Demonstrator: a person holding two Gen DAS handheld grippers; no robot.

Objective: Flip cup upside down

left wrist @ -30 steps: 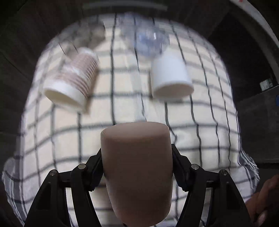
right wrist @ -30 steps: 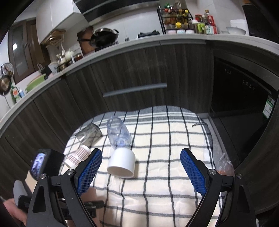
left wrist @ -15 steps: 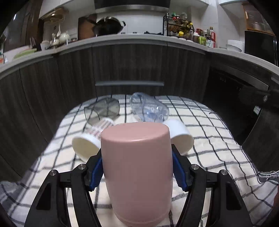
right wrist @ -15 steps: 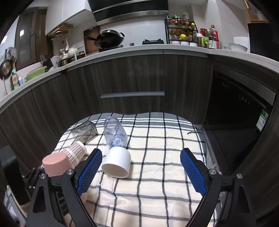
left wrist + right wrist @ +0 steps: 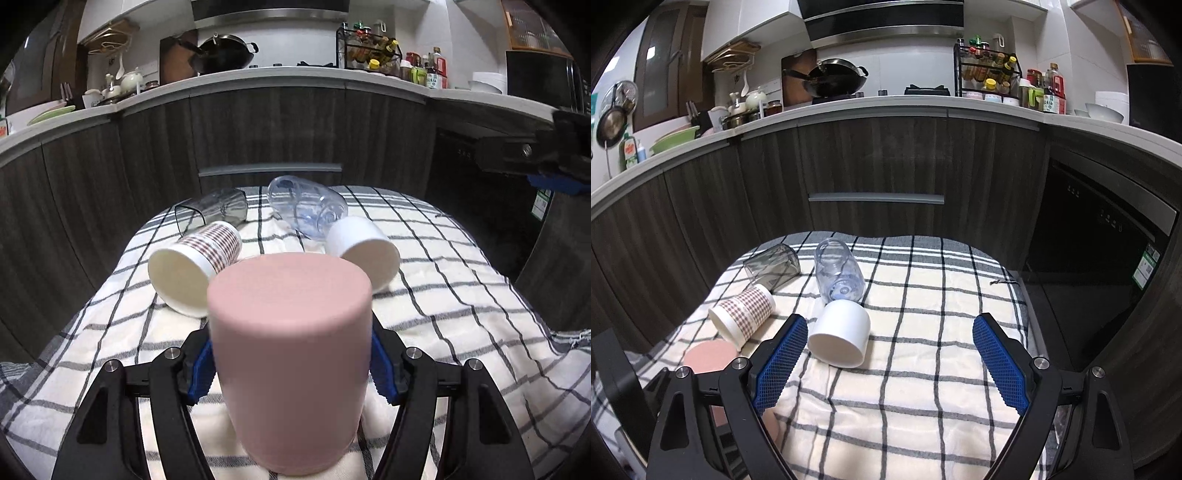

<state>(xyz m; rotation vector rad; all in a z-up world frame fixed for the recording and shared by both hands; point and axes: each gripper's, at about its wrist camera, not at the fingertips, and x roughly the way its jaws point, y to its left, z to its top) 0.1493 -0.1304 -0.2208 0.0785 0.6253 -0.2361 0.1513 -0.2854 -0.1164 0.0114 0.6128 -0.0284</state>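
My left gripper (image 5: 291,363) is shut on a pink cup (image 5: 290,354) that stands upside down, closed base up, its rim at or near the checked cloth (image 5: 461,321). The blue pads (image 5: 201,371) press its sides. The same pink cup (image 5: 707,356) shows at the lower left of the right wrist view. My right gripper (image 5: 890,360) is open and empty, held above the cloth (image 5: 923,387), near a white cup (image 5: 840,338).
Lying on their sides on the cloth are a white cup (image 5: 364,249), a checked paper cup (image 5: 195,262), a clear plastic bottle (image 5: 306,208) and a dark glass tumbler (image 5: 210,210). Dark cabinet fronts (image 5: 879,166) stand behind the cloth.
My left gripper has tilted up from looking down at the cloth to looking level, turning the pink cup base-up and lowering it towards the cloth. The right gripper stayed open, nearly still.
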